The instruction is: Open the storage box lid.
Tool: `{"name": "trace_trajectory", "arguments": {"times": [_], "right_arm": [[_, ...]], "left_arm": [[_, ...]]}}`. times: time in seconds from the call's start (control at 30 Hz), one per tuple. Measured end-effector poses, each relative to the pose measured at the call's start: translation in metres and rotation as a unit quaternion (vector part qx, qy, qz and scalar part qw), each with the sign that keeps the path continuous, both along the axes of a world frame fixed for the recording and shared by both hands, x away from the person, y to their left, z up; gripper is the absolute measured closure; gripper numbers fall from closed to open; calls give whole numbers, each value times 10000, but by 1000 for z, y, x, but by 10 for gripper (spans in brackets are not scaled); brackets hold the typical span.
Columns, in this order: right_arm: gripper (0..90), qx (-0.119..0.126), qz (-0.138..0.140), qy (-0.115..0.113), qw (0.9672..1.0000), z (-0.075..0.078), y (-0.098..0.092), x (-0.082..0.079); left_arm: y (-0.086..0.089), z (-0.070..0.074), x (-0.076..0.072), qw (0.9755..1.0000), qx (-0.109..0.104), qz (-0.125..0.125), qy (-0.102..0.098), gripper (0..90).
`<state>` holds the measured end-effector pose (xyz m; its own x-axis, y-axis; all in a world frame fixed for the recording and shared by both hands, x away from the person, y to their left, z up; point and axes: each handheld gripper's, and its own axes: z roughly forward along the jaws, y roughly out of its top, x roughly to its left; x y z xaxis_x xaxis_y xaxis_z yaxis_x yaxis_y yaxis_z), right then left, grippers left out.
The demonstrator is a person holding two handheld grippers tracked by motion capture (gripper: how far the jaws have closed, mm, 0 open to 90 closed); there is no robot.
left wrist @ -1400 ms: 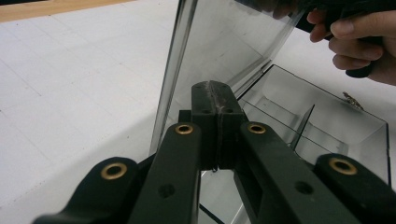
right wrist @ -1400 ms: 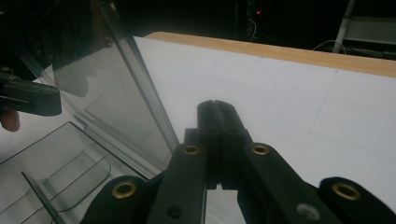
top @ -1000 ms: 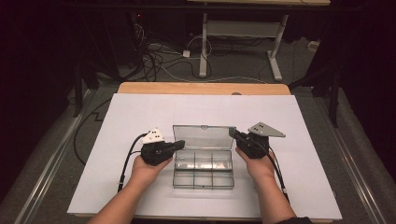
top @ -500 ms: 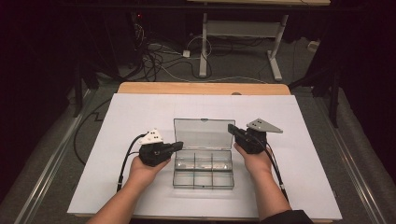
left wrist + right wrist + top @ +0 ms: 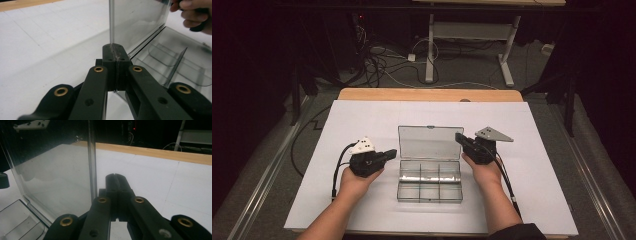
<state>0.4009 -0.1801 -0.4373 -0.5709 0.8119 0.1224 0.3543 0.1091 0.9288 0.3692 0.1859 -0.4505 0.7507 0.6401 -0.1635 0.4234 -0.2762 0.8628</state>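
Left gripper (image 5: 388,154) and right gripper (image 5: 460,138), jaws closed, empty, flanking clear box (image 5: 430,180) with raised lid (image 5: 430,142).

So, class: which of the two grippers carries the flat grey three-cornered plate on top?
The right gripper, by the clear box's right side. The left gripper carries a white piece instead.

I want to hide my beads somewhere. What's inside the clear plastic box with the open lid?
The clear plastic compartment box on the white table looks empty: just clear dividers and curved bottoms. The near corners hide behind the left gripper in its own view.
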Motion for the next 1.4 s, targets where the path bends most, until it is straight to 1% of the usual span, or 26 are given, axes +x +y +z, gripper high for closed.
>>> {"name": "trace_trajectory", "arguments": {"times": [0.07, 0.13, 0.2, 0.23, 0.33, 0.43, 0.47, 0.53, 0.57, 0.63, 0.67, 0.77, 0.93, 1.03, 1.1, 1.4], "right_arm": [[900, -3, 1, 5, 10000, 0, 0, 0], [900, -17, 16, -4, 10000, 0, 0, 0], [900, -13, 13, -1, 10000, 0, 0, -1], [900, -9, 9, 0, 10000, 0, 0, -1], [900, -20, 20, -4, 10000, 0, 0, -1], [900, -25, 19, 13, 10000, 0, 0, 0], [900, -29, 26, 15, 10000, 0, -1, 0], [900, -33, 18, 23, 10000, 0, -1, 1], [900, -34, 15, 24, 10000, 0, -1, 1], [900, -31, 14, 28, 10000, -1, -1, 1], [900, -40, 15, 23, 10000, -1, -1, 1], [900, -49, 13, 32, 10000, -1, -1, 2], [900, -82, -13, 71, 9999, -2, -2, 2], [900, -108, -44, 101, 9999, -2, -3, 4], [900, -97, -42, 113, 9999, -3, -3, 5], [900, -166, -44, 210, 9996, -7, -3, 9]], "left_arm": [[3, -1, 4, 10000, 76, 55, 17, 875], [8, -1, 9, 9998, 89, 160, 55, 875], [12, -1, 14, 9995, -50, 283, 120, 875], [14, -1, 16, 9993, -81, 325, 143, 875], [13, -1, 24, 9989, -135, 400, 198, 875], [8, 1, 31, 9986, -86, 461, 250, 875], [6, 2, 34, 9985, -83, 468, 253, 875], [2, 4, 39, 9984, -163, 475, 249, 875], [0, 5, 42, 9984, -168, 455, 285, 875], [-6, 7, 45, 9986, -163, 426, 274, 875], [-8, 8, 46, 9987, -160, 409, 246, 875], [-16, 8, 48, 9989, -163, 359, 244, 875], [-23, 10, 50, 9992, -187, 294, 221, 875], [-26, 12, 51, 9992, -218, 283, 200, 875], [-26, 11, 52, 9991, -223, 291, 221, 875], [-29, 8, 59, 9988, -167, 350, 285, 875]]}}
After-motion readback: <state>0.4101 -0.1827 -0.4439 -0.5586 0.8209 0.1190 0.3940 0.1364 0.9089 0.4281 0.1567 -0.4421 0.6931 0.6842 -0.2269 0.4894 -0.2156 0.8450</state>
